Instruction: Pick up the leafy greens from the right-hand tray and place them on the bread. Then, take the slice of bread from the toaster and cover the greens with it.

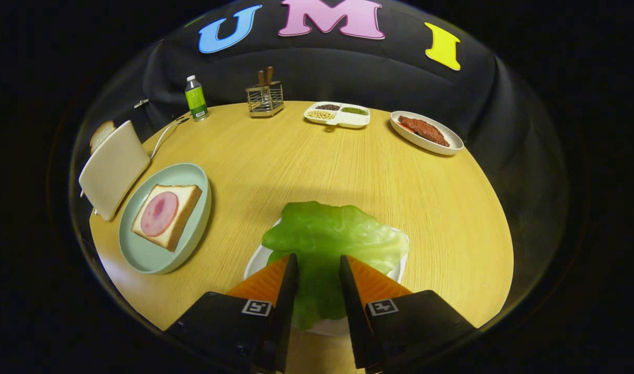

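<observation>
A big green lettuce leaf [332, 236] lies over a white plate [255, 266] at the near edge of the round wooden table. My gripper [319, 265] is low over it, its fingers drawn close with a fold of the leaf pinched between them. To the left, beyond the fingers, a pale green plate [145, 254] carries a bread slice [189, 200] topped with a round of ham [159, 213]. Further left stands a cream toaster [114, 166] with a second bread slice [101, 133] poking up behind it.
At the table's far side stand a green bottle [196, 98], a wire utensil holder [265, 97], a divided white dish of beans [337, 114] and a white oval plate of red meat [426, 132]. The toaster's cord [163, 137] runs toward the bottle.
</observation>
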Tool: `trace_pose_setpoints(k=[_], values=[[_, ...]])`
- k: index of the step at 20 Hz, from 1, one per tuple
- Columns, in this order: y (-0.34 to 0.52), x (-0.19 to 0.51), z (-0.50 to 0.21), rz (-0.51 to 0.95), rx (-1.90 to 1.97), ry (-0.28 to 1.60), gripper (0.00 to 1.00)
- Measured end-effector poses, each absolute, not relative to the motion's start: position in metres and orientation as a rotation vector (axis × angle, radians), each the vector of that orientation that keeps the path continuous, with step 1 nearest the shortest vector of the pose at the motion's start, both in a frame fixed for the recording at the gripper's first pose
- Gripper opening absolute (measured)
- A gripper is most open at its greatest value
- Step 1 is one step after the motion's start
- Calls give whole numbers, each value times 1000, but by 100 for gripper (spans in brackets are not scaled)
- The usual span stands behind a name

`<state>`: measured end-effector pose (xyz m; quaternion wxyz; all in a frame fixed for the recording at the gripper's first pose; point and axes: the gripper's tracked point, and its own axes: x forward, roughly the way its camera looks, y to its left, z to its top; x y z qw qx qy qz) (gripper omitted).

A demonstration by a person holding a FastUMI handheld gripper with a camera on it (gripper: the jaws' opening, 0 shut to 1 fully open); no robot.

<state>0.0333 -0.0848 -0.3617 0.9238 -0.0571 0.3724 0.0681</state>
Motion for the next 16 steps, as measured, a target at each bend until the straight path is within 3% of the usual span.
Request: trace_pose_setpoints(k=[1,2,4,5,6,11,16], values=[[-82,34,-363,141,-110,771,50],[-80,32,-361,150,-104,772,34],[-87,35,-363,153,-111,781,33],[-87,35,-364,157,-94,792,12],[-86,35,-361,165,-84,792,9],[-87,39,-341,152,71,784,5],[-86,34,-308,128,-15,738,5]])
